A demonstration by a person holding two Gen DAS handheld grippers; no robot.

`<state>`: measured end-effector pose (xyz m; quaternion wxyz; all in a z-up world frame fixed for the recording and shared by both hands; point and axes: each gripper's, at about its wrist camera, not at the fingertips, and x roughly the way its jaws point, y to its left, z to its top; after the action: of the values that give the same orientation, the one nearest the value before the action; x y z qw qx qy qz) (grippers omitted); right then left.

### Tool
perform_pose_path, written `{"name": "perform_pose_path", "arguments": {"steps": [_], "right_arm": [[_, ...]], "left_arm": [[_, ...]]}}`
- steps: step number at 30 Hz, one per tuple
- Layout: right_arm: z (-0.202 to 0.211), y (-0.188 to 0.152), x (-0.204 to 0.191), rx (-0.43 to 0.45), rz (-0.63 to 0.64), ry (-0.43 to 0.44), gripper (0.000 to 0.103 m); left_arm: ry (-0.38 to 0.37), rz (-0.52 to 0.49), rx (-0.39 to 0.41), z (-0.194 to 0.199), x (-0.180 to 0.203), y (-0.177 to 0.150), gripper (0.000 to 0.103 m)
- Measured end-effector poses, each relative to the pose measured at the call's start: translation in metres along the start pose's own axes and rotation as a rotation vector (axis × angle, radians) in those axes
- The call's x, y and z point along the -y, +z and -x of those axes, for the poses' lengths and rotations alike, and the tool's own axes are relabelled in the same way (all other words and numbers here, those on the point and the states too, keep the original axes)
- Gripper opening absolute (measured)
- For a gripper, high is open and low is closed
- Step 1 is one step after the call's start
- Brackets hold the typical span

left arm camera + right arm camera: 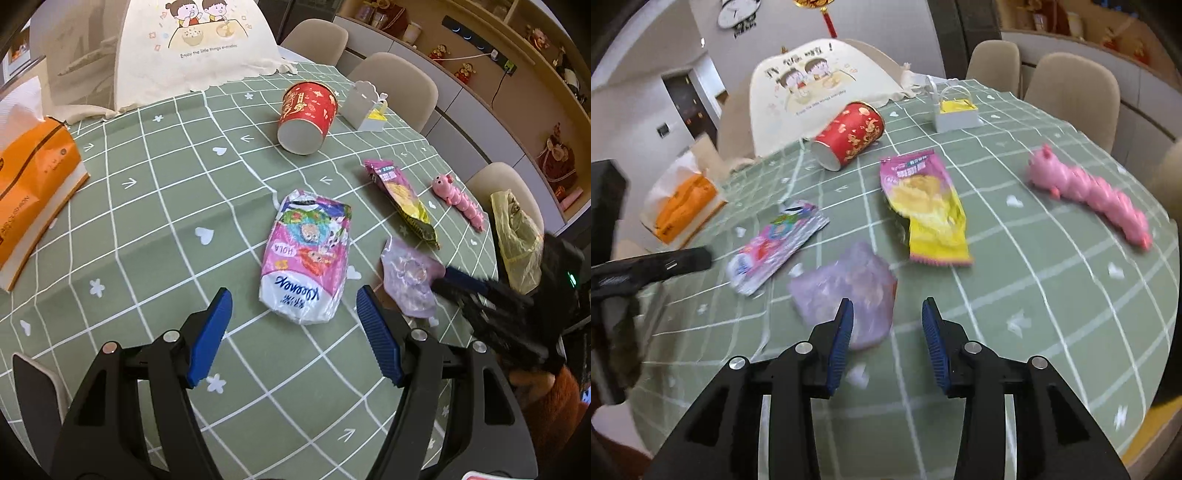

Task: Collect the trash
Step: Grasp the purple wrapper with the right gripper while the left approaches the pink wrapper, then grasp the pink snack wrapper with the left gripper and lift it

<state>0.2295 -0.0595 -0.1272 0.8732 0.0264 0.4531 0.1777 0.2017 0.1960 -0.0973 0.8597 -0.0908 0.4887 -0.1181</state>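
**Trash spread over the green table**

Green checked tablecloth fills both my wrist views. On it I see a tipped red cup, then a flattened tissue packet, a snack wrapper and a crumpled lilac wrapper. My left gripper hangs wide open over the packet; my right gripper is parted and empty, beside the lilac wrapper.

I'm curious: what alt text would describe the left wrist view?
An open left gripper hovers over a crumpled Kleenex tissue pack on a green checked tablecloth. Beyond lie a tipped red paper cup, a snack wrapper and a pink toy.
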Motion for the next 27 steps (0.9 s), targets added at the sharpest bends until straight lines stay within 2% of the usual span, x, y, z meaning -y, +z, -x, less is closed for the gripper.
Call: {"name": "perform_pose_path", "arguments": {"steps": [4, 7, 8, 10, 16, 22, 25, 27], "right_arm": [[-0.015, 0.008, -0.015, -0.006, 0.088, -0.052, 0.037], [-0.017, 0.004, -0.029, -0.01, 0.151, -0.03, 0.036], [-0.017, 0.001, -0.036, -0.014, 0.176, -0.034, 0.025], [-0.015, -0.002, -0.043, -0.029, 0.203, -0.021, 0.012], [0.015, -0.01, -0.046, -0.019, 0.129, 0.038, 0.005], [0.059, -0.018, -0.019, 0.048, -0.037, -0.031, 0.004], [0.069, -0.022, -0.012, 0.053, -0.053, -0.049, 0.005], [0.073, -0.027, -0.01, 0.044, -0.051, -0.052, 0.004]], "left_arm": [[0.002, 0.006, -0.001, 0.004, -0.004, -0.004, 0.066], [-0.004, 0.019, -0.002, 0.006, -0.009, -0.007, 0.066], [-0.006, 0.022, -0.003, 0.006, -0.011, -0.007, 0.066], [-0.011, 0.032, -0.006, 0.005, -0.015, -0.009, 0.066], [-0.024, 0.071, -0.028, -0.004, -0.025, -0.014, 0.066], [-0.09, 0.043, -0.007, -0.016, -0.018, -0.01, 0.063], [-0.073, 0.025, 0.021, -0.022, -0.015, -0.004, 0.058], [-0.028, 0.006, 0.023, -0.031, -0.011, 0.0, 0.055]]}}
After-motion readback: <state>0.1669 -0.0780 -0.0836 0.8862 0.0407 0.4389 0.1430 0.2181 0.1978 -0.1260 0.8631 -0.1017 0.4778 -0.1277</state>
